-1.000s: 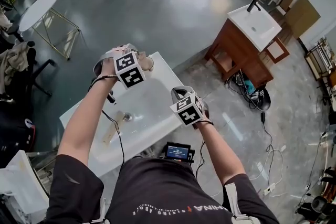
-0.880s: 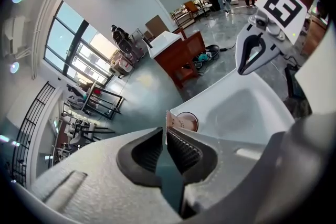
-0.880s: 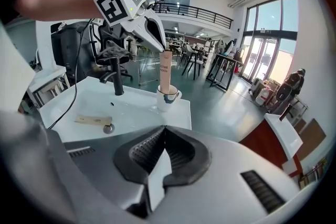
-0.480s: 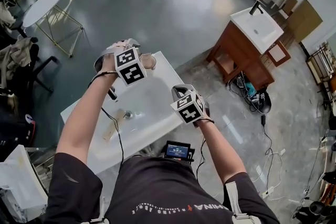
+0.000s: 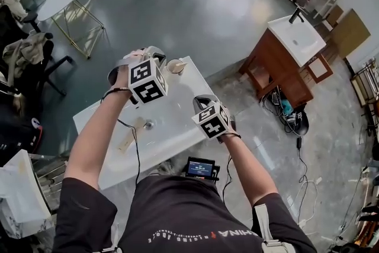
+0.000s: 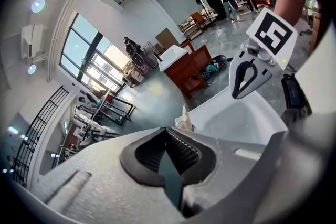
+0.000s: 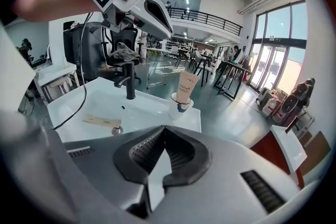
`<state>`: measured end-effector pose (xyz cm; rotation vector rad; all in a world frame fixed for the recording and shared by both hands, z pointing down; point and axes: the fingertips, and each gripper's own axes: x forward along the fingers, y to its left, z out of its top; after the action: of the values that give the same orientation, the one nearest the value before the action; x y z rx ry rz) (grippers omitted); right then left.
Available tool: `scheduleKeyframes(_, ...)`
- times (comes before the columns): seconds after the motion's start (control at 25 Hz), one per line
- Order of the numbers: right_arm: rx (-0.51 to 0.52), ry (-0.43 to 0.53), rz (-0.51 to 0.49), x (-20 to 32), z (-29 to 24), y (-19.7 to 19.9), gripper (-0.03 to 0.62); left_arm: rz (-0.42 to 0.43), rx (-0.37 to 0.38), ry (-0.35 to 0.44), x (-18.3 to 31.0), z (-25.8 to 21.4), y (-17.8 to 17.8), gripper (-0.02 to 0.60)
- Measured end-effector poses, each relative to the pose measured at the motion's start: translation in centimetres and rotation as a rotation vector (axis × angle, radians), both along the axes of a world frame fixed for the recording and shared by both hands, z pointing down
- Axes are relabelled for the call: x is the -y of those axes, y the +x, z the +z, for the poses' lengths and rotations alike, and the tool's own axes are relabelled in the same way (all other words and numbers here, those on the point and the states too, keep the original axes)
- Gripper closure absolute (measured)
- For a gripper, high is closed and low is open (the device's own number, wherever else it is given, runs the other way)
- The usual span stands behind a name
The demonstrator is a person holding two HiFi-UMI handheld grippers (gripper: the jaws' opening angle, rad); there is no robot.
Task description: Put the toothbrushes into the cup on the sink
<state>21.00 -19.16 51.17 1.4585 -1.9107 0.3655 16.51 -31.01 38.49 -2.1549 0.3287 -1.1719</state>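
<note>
My left gripper has risen from the cup, jaws just closed empty; right gripper pressed together, empty. Remaining toothbrush looks light, thin: pinch mid-length.

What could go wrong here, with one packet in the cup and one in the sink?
The cup stands at the sink's corner with a tall packet sticking up; a nudge might topple it. The other packet lies flat by the drain, hard to pinch. A black cable trails into the sink and might snag.

The cup stands on the sink corner beside the faucet; a toothbrush box lies in the basin.
</note>
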Motion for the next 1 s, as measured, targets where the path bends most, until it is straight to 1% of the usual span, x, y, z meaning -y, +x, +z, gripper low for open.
scheduleKeyframes(0.28, 0.005, -0.006, -0.066, -0.9, 0.6, -2.5, 0.583, -0.020, -0.001, -0.112, -5.1, 2.9, -3.7, 0.571)
scheduleKeyframes(0.44, 0.014, -0.017, -0.106, -1.6, 1.5, -4.0, 0.583, -0.044, 0.003, -0.160, -8.1, 5.7, -6.0, 0.571)
scheduleKeyframes(0.76, 0.034, -0.026, -0.168, -2.2, 2.4, -6.4, 0.583, -0.164, 0.005, -0.279, -12.0, 11.4, -11.2, 0.571)
scheduleKeyframes(1.0, 0.043, -0.039, -0.206, -2.5, 3.0, -7.5, 0.583, -0.247, 0.013, -0.313, -12.9, 13.2, -14.1, 0.571)
